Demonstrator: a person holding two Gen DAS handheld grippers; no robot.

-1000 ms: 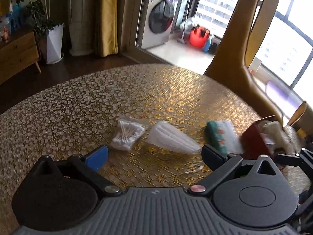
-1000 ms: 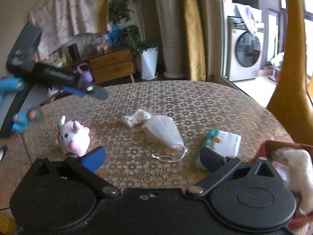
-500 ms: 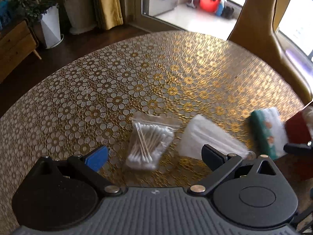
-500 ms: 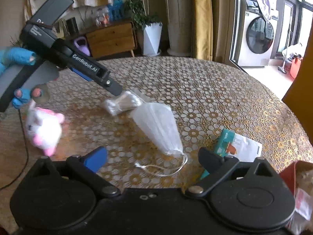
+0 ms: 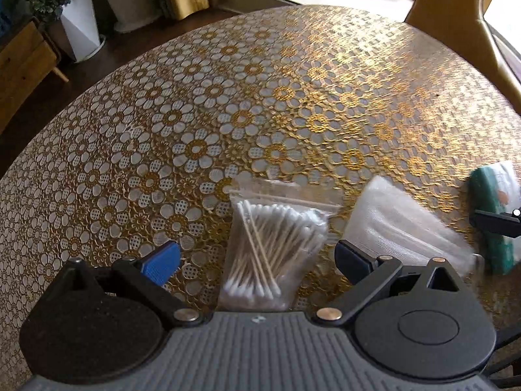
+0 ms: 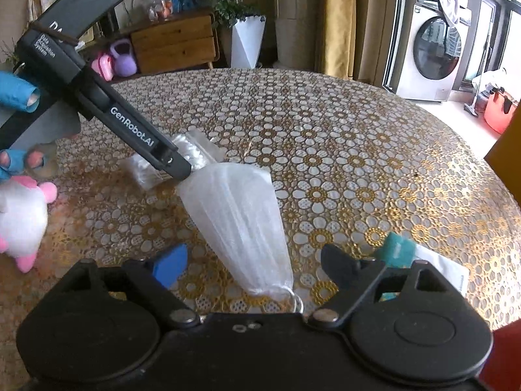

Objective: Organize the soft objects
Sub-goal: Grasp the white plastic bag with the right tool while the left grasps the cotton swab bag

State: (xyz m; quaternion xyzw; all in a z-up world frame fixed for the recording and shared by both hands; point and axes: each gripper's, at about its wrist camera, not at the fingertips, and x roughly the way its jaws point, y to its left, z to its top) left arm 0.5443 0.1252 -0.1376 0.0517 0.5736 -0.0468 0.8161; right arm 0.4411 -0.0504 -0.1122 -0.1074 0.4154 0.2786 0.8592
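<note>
A clear bag of cotton swabs [image 5: 267,251] lies on the table between the fingers of my left gripper [image 5: 257,259], which is open and low over it. A white face mask [image 5: 400,228] lies just right of it. In the right wrist view the mask [image 6: 241,221] lies between the fingers of my right gripper [image 6: 254,265], which is open. The left gripper's body [image 6: 107,114] reaches down onto the swab bag [image 6: 192,153] there. A green and white tissue pack [image 5: 495,215] lies at the right. A pink and white plush toy [image 6: 22,218] sits at the left.
The round table has a gold floral lace cloth [image 5: 260,104]. A yellow chair back [image 5: 456,16] stands at the far right edge. A red box corner [image 6: 501,358] shows at the lower right. A wooden cabinet [image 6: 172,45] and white planter [image 6: 247,42] stand beyond the table.
My left gripper has moved forward and down until the swab bag lies between its fingers. My right gripper has moved closer to the mask, which now lies between its fingers.
</note>
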